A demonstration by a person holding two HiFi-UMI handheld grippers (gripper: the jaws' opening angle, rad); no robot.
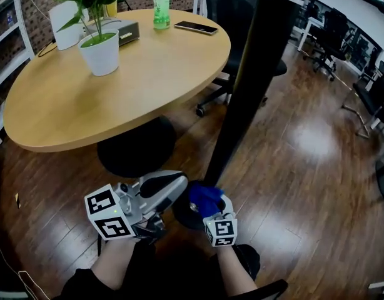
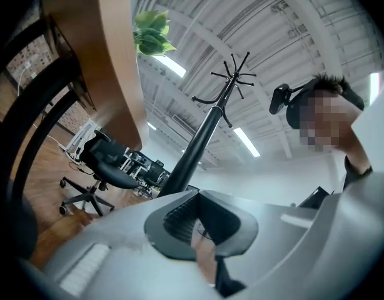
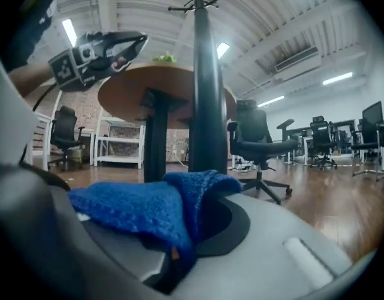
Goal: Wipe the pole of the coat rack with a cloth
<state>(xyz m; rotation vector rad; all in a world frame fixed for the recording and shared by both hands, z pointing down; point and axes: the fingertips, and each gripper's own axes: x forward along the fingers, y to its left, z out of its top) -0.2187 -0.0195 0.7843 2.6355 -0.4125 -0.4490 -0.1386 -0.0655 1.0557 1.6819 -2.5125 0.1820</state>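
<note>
Cloth, grasped in right claw, was at pole foot; left claw, clenched empty, was just beside; bare floor lay beyond.

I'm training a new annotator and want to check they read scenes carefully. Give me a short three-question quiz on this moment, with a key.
1. True or false: the right tongs are shut on a blue cloth.
2. Which of these stands on the round table? A) a kettle B) a potted plant C) a stack of plates
3. Fill in: the cloth is held near the ___ end of the coat rack's black pole.

Key: 1 true; 2 B; 3 bottom.
</note>
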